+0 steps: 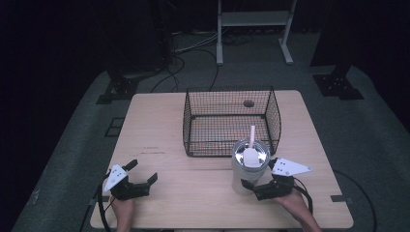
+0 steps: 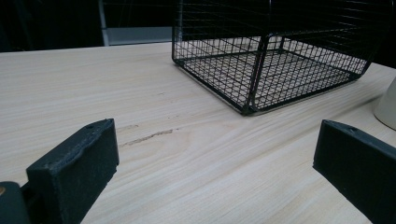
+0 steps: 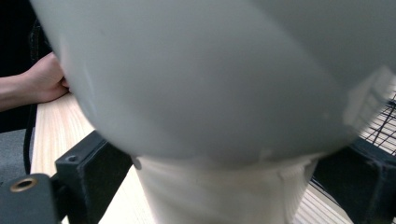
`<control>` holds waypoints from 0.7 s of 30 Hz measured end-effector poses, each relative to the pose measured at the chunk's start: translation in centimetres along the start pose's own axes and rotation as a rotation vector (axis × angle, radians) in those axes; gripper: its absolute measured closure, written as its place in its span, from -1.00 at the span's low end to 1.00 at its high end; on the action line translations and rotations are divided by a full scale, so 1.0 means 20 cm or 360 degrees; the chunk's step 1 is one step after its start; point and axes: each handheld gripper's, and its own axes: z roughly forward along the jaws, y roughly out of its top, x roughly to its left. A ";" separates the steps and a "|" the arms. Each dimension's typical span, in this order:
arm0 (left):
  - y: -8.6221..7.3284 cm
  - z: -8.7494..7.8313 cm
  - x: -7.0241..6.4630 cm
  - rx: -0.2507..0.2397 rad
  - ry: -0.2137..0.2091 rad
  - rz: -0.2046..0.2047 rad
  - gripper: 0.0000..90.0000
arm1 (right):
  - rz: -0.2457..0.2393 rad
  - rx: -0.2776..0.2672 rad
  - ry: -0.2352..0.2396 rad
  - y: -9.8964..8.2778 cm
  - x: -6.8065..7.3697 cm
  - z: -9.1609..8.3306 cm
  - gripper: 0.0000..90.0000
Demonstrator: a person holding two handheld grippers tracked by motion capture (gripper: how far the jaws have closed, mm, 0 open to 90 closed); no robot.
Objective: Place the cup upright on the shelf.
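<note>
Very close to the right gripper's camera stands a big white cup, so close that it looks blurry. The right gripper has one black finger on each side of the cup's thin bottom part. I cannot tell if the fingers are squeezing it yet or just sitting around it. I think they go low on the cup because the bottom is thin enough to fit between them, while the top is too fat.

From the high view, the cup stands up straight on the worktop, near the front edge and toward the right. It has a shiny see-through lid and a pale straw poking up from it. The cup is wide at the top and thin at the bottom.

Just behind the cup sits a black wire basket, with nothing in it that I can see. Maybe the cup is meant to go in there, since it is so near.

The left gripper rests low over the worktop on the left, well apart from the cup. Its fingers are spread wide with nothing between them. I think it is just waiting its turn.
</note>
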 end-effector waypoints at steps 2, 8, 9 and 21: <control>0.00 0.00 0.00 0.0000 0.0000 -0.0002 -1.00 | -0.0008 -0.0010 -0.0001 0.00 0.00 0.01 -0.84; 0.00 0.00 0.00 0.0001 0.0001 -0.0007 -1.00 | -0.0026 -0.0014 -0.0005 0.00 0.00 0.03 -0.84; 0.00 0.00 0.00 0.0001 0.0001 -0.0007 -1.00 | -0.0015 -0.0012 -0.0005 0.00 0.00 0.04 -0.84; 0.00 0.00 0.00 0.0001 -0.0001 -0.0002 -1.00 | -0.0029 -0.0039 -0.0008 0.00 0.00 0.06 -0.81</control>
